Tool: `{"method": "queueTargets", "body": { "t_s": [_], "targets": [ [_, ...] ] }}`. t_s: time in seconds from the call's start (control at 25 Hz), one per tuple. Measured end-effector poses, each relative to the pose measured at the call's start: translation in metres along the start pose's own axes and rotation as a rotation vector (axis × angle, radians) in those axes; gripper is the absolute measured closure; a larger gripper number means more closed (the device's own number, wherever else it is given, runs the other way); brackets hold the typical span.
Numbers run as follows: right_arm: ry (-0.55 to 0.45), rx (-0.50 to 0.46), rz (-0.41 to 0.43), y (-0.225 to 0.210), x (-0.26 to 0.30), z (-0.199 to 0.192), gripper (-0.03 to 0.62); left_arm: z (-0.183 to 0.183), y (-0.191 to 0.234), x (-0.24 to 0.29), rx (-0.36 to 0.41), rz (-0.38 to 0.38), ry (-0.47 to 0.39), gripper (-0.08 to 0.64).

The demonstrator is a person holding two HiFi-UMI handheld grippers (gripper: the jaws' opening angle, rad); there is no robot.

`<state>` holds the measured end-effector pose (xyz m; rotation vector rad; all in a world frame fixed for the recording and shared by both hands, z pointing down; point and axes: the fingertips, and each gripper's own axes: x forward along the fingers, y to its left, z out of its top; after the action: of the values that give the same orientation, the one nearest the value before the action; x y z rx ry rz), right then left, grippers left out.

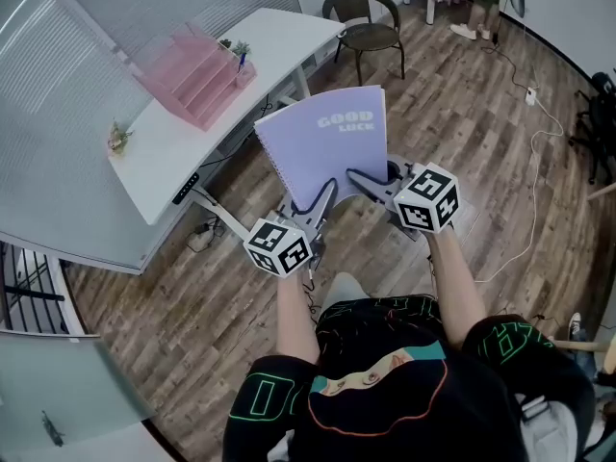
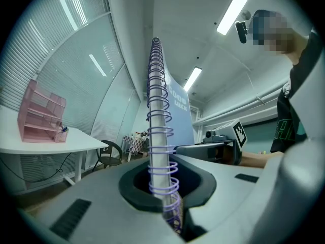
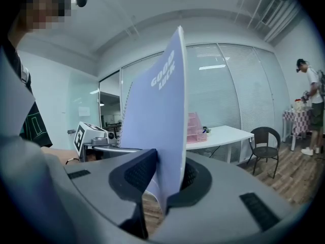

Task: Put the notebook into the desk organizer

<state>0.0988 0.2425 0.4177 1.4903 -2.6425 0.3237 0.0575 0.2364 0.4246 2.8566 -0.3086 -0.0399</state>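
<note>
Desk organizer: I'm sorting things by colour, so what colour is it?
The desk organizer is pink, clearest in the head view.

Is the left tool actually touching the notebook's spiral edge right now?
Touching. The left gripper view shows the left tool with its jaws pinched on the spiral edge of the notebook.

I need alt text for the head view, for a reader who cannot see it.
A person holds a purple spiral notebook marked GOOD LUCK over a wooden floor, the left gripper shut on its spiral edge, the right gripper on the opposite edge. At upper left, a pink desk organizer stands on a white desk.
</note>
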Motion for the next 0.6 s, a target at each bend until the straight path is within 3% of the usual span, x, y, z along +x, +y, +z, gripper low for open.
{"method": "queueTargets", "body": {
  "t_s": [0.28, 0.6],
  "targets": [
    [0.032, 0.015, 0.018, -0.016, 0.040, -0.009, 0.525, -0.007, 0.043, 0.001, -0.034, 0.025, 0.003, 0.529],
    [0.043, 0.038, 0.029, -0.070, 0.115, 0.003, 0.525, 0.008, 0.129, 0.027, -0.053, 0.032, 0.020, 0.529]
  ]
}}
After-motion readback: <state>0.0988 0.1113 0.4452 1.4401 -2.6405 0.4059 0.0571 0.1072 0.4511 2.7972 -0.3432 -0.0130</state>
